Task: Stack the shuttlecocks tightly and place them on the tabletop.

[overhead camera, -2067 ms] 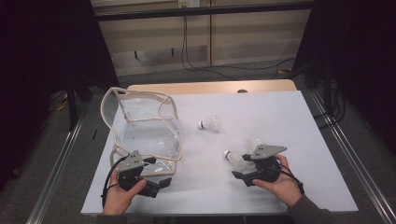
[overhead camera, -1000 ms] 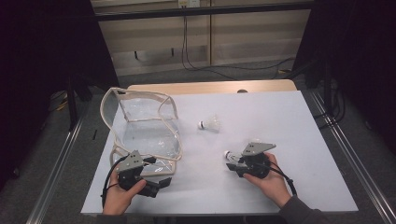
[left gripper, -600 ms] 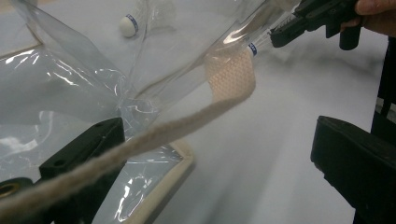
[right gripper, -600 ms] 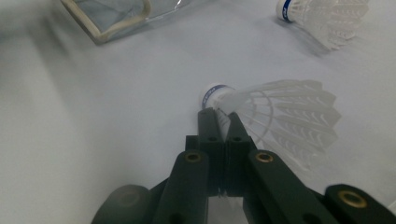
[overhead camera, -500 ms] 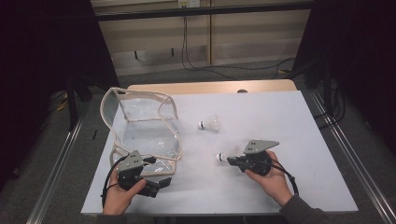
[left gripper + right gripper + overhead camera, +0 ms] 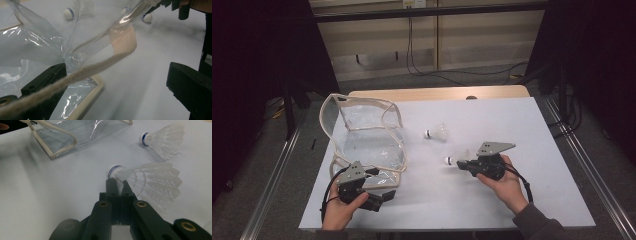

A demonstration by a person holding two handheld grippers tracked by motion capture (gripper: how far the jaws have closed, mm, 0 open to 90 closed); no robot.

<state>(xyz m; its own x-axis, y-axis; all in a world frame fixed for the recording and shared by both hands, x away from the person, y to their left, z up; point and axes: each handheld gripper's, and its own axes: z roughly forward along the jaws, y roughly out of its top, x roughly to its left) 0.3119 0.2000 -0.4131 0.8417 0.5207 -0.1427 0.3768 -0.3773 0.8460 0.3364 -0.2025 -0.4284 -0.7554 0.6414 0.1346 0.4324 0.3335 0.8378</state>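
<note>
Since the earlier frame, the right gripper (image 6: 117, 185) had closed its jaws on a shuttlecock (image 6: 147, 178) just above the bench (image 6: 522, 120); the left gripper (image 6: 377, 199), jaws apart, propped the clear bag (image 6: 367, 135) open, ready for loading.

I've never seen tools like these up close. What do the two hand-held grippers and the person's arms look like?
Each gripper, left and right, is matte black with two long jaws hinged on brass-coloured pins, topped by a grey three-cornered plate. A black cable loops back from each. The right arm wears a dark grey sleeve; the left forearm shows no sleeve.
</note>
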